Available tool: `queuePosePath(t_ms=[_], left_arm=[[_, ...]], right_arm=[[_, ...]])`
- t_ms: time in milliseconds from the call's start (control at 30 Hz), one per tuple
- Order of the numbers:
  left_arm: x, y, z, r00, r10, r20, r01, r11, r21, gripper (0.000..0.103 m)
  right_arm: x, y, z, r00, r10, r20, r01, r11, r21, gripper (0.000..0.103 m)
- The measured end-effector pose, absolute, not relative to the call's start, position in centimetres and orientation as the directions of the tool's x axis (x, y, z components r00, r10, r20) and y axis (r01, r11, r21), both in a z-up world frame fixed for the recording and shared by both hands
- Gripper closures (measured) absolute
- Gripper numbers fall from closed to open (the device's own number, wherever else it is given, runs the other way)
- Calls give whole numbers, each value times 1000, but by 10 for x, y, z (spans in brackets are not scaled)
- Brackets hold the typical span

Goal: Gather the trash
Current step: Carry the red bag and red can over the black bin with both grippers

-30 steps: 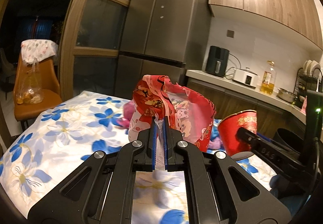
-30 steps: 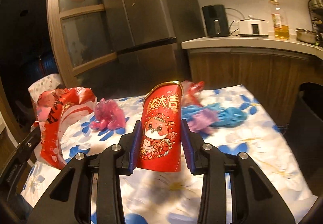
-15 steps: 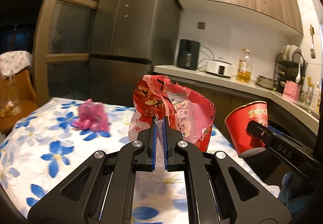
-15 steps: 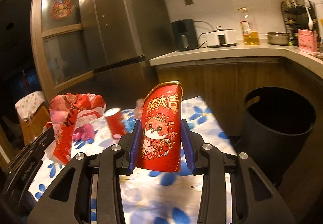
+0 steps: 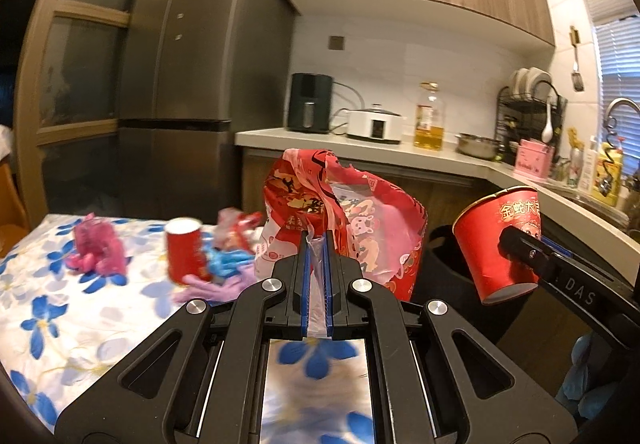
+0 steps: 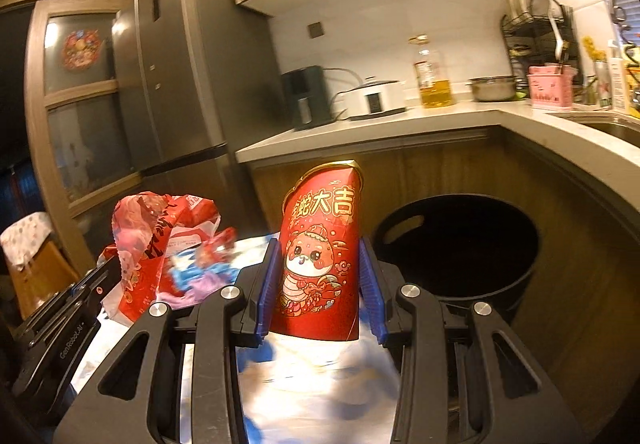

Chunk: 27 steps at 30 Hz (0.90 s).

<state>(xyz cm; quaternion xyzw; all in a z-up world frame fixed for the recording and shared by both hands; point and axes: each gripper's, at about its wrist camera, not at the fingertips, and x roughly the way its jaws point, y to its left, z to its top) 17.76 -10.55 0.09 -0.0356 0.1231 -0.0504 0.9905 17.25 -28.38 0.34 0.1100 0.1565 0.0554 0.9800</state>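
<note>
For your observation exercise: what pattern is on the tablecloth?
Blue flowers on white tablecloth, clearest in the left wrist view.

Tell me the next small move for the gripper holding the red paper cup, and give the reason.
Probably carry the red paper cup a little further right until it is over the black bin, then let go. The right gripper clamps the squashed cup above the table's edge, and the bin's open mouth sits just beside it, lower down.

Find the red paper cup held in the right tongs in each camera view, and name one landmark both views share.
Left wrist view: the red paper cup is at the right edge, tilted, clamped by the right tongs.
Right wrist view: the cup stands at centre, between the blue pads.
Shared landmark: the oil bottle on the counter.
</note>
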Motion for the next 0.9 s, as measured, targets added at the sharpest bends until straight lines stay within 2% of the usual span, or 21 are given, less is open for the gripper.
queuePosePath(t_ms=[567,900], left_arm=[[229,-212,11,941,-273,-199,264,962,-69,98],[262,-254,8,918,-347,-191,341,938,-63,98]], right_arm=[[186,-372,5,964,-55,-262,118,965,234,65],[208,-394,5,965,-88,-248,149,960,238,65]])
